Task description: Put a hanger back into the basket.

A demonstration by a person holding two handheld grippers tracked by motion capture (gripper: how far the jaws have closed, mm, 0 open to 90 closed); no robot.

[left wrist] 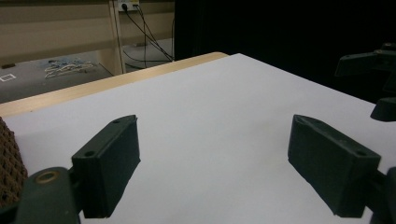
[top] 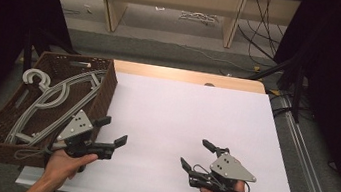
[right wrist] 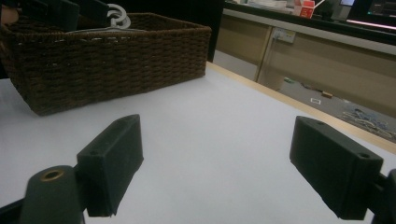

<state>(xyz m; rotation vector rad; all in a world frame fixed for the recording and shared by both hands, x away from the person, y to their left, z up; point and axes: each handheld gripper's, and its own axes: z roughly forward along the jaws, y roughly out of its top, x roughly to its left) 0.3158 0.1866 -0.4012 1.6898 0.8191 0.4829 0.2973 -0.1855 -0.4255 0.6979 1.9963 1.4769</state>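
From above I see my left gripper (top: 112, 132) held just beside the near corner of the brown wicker basket (top: 103, 97), and my right gripper (top: 196, 155) well apart from it over the white table (top: 181, 112), both low near my edge. That high view looks down into the basket, where grey clothes hangers (top: 59, 98) lie stacked, their hooks toward the far left corner. My right gripper view gives me the basket from the side instead: its woven wall (right wrist: 116, 60) stands across the white surface, with a pale hanger hook (right wrist: 116, 14) rising above the rim, and my other gripper dark at the upper left. My left gripper view looks the other way, across bare table to the wooden far edge (left wrist: 116, 81), with the basket's weave (left wrist: 9, 163) at the left border and my right gripper's black tips (left wrist: 373, 74) at the right. Both sets of jaws stand wide apart, with nothing between them; I cannot tell whether they touch the table.
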